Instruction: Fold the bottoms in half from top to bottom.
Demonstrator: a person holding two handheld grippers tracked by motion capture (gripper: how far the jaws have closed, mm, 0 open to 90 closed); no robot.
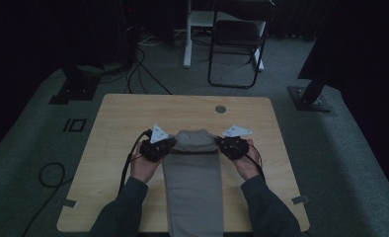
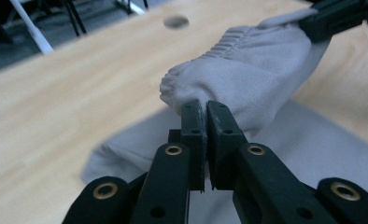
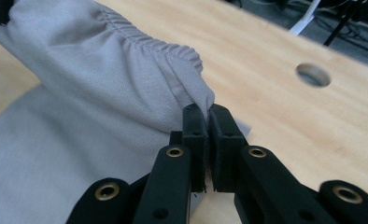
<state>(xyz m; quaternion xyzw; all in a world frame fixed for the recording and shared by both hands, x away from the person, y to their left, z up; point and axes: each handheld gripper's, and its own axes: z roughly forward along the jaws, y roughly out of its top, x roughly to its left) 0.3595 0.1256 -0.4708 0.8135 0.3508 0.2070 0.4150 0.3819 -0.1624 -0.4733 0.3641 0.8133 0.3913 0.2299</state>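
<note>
left gripper point(image 1: 169, 146): jaws clamped | right gripper point(image 1: 221, 144): jaws clamped | forearms converging

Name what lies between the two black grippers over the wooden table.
The lifted gathered end of the grey cloth, pinched by left gripper and right gripper, in the high view.

The pale wooden worktop point(image 1: 118, 128) carries a grey garment point(image 1: 192, 192), lying flat between the left tool point(image 1: 159, 148) and right tool point(image 1: 232, 146); beyond them, apparently a round hole point(image 1: 220, 109).
</note>
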